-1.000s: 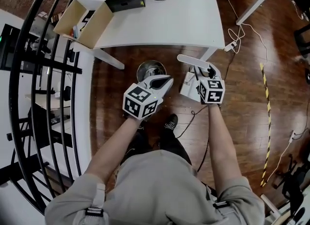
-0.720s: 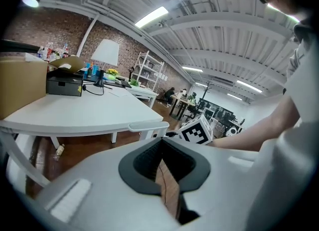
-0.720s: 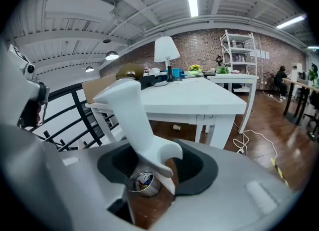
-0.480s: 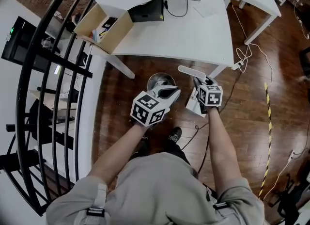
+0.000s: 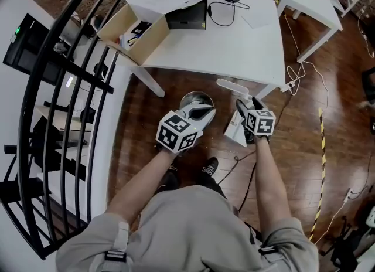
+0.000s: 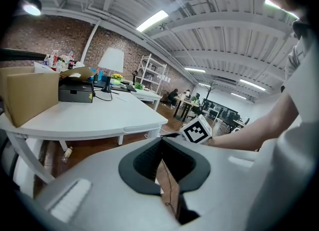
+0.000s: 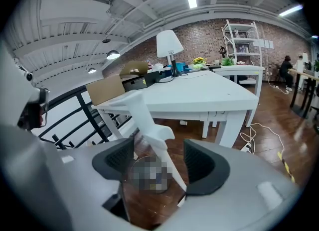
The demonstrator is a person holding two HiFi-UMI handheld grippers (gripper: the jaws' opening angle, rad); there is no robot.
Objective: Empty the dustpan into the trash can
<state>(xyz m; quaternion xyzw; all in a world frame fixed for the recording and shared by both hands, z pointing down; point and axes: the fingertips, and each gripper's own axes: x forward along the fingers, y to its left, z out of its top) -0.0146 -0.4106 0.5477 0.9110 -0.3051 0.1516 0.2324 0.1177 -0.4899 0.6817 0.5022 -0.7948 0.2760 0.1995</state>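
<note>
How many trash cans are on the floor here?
1: a round metal trash can on the floor beside the white table, ahead of the left gripper. Others may hide under the table.

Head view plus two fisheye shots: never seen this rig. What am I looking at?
No robot: a person wears a downward head camera and holds a hand-held gripper in each hand; each carries a camera looking along its jaws. The left hand-held gripper is shut, empty. The right hand-held gripper has just been opening; the handle of the dustpan stands between its jaws, unclamped. A trash can stands on the floor by the dustpan, before a table bearing a box.
</note>
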